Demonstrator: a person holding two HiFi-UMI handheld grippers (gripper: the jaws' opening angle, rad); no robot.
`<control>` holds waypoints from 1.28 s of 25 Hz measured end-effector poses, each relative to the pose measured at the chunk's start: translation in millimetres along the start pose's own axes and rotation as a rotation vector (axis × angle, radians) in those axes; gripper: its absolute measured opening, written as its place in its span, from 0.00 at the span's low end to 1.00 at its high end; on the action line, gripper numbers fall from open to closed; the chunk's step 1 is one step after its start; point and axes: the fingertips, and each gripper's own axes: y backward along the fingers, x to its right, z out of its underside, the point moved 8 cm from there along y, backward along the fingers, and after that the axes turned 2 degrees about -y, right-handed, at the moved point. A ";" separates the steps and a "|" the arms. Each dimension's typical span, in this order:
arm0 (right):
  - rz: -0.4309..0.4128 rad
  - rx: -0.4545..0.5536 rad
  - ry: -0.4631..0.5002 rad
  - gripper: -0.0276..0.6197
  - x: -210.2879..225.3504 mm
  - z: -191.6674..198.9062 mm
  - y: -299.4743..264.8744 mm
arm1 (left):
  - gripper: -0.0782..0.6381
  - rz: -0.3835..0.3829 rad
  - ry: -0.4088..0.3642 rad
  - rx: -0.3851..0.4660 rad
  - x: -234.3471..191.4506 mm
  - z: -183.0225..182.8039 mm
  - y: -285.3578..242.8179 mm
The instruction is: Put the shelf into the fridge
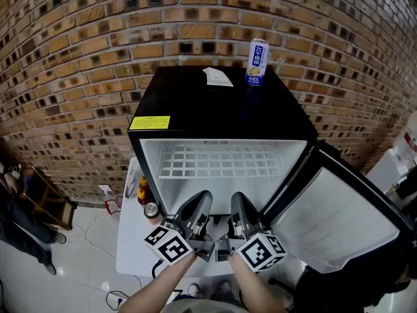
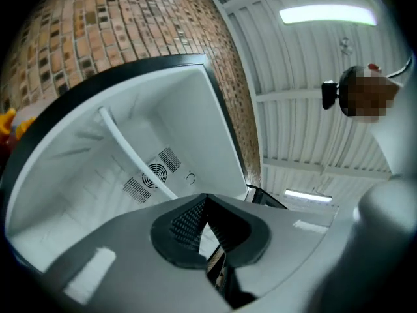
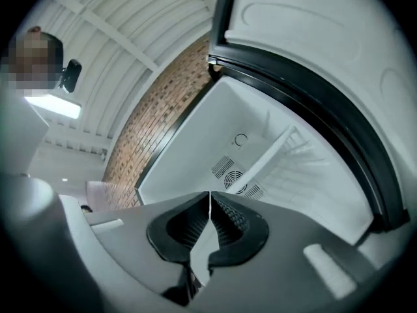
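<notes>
Left gripper [image 1: 200, 199]: low in front of the open fridge, jaws fully together, nothing between them; its own view shows the ribbed pads meeting at the tips.
Right gripper [image 1: 236, 199]: just beside the left one, jaws likewise closed on nothing, aimed into the cavity.
Bench [image 1: 129, 243]: white, standing against the fridge's left side; it carries a small can [image 1: 151, 210] and a yellow-and-red bottle [image 1: 142, 191], close together.
Door [image 1: 339, 220]: swung wide to the right, white inner liner facing up.
Fridge [image 1: 195, 103]: compact black cabinet with a white interior; vent grilles and a round fan grille show on the back wall in both gripper views.
Shelf [image 1: 221, 160]: white wire grid with a solid white front bar, inside the fridge, lying level across the cavity from left wall to right wall, well apart from both grippers.
Fridge top: a tall blue-and-white can [image 1: 257, 62] stands upright near the back right, a paper [image 1: 217, 77] lies beside it, a yellow label [image 1: 149, 122] sits at the front left.
Background: brick wall [image 1: 78, 57] behind the fridge.
</notes>
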 end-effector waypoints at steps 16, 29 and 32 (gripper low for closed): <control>-0.050 -0.056 0.616 0.05 -64.7 17.7 25.6 | 0.11 -0.013 -0.387 -0.079 33.2 -7.6 36.5; -0.120 -0.075 0.644 0.04 -81.3 -2.1 113.4 | 0.11 -0.103 -0.519 -0.047 115.9 26.7 75.3; -0.129 -0.084 0.655 0.04 -83.8 -8.5 144.4 | 0.11 -0.131 -0.529 -0.049 139.3 41.4 87.4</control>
